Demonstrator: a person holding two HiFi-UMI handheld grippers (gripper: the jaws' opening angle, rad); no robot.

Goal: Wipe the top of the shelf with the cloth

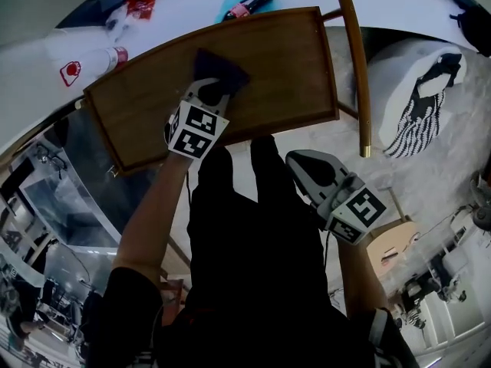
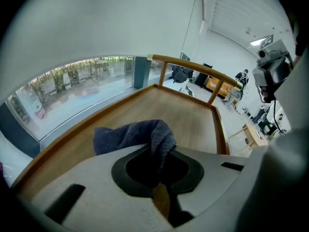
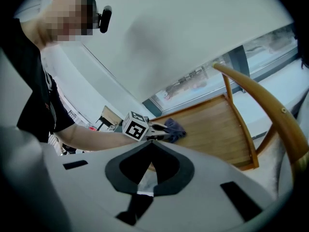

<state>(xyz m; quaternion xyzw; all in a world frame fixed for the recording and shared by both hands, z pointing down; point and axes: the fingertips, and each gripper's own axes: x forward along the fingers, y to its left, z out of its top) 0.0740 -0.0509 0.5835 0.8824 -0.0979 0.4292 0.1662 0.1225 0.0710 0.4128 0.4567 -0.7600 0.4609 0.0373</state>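
The wooden shelf top (image 1: 268,67) with its raised rim fills the upper middle of the head view. A dark blue cloth (image 1: 219,69) lies on it, left of centre. My left gripper (image 1: 207,90) is shut on the cloth's near edge and presses it to the wood; in the left gripper view the cloth (image 2: 140,134) bunches up from between the jaws onto the shelf top (image 2: 193,120). My right gripper (image 1: 303,163) hangs off the shelf's front edge, shut and holding nothing. The right gripper view shows the cloth (image 3: 175,128) and the shelf top (image 3: 217,129) from the side.
A curved wooden chair rail (image 1: 354,60) runs along the shelf's right side. A white sill (image 1: 92,52) behind the shelf holds small red and blue items (image 1: 245,2). A white cushion with a black pattern (image 1: 418,102) lies at the right.
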